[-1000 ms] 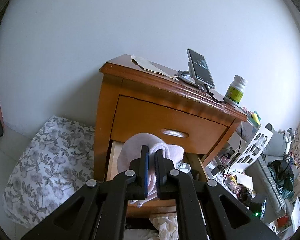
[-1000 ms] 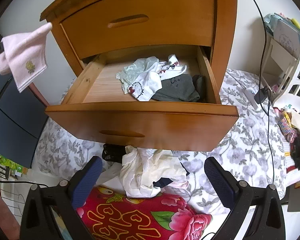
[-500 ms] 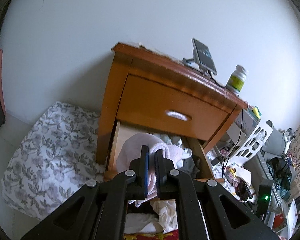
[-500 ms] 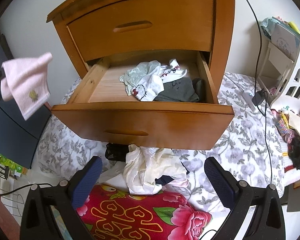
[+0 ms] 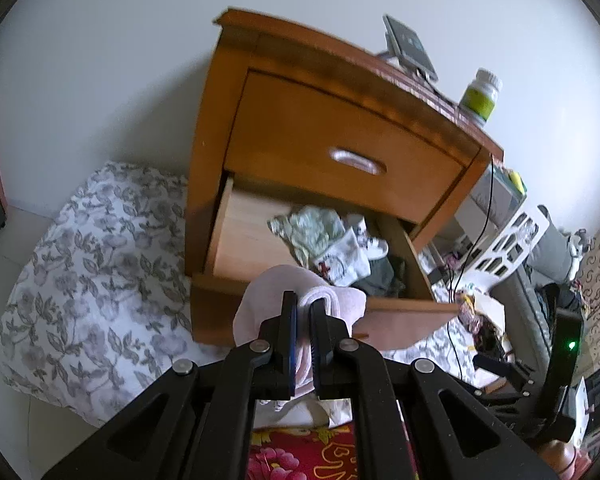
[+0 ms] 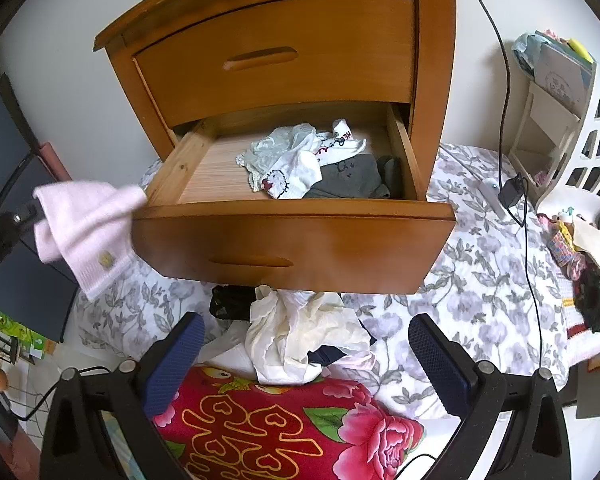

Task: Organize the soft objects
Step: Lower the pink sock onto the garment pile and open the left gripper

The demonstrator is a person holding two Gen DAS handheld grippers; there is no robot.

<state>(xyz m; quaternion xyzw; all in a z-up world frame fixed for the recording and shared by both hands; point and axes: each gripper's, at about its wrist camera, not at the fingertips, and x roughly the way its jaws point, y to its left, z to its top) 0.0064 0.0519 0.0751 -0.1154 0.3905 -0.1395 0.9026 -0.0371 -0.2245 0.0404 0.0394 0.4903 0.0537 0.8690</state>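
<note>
My left gripper [image 5: 304, 304] is shut on a pale pink cloth [image 5: 260, 300], which hangs from its fingers just in front of the open lower drawer [image 5: 236, 240]. From the right wrist view the same pink cloth [image 6: 88, 224] hangs beside the front left corner of the drawer [image 6: 292, 240]. White, pale green and grey garments [image 6: 312, 164] lie at the drawer's right side. My right gripper [image 6: 304, 356] stands open above a crumpled cream cloth [image 6: 300, 340] and dark clothes lying under the drawer front.
The wooden nightstand [image 5: 340, 128] carries a phone on a stand [image 5: 410, 48] and a pill bottle [image 5: 480, 96]. A floral sheet [image 5: 100, 280] covers the bedding below, with a red flowered blanket [image 6: 280, 428] nearest. A white rack [image 6: 572, 128] and a black cable [image 6: 512, 160] are at the right.
My left gripper has come down with the pink cloth from level with the upper drawer to the lower drawer's front corner. The right gripper has hardly moved.
</note>
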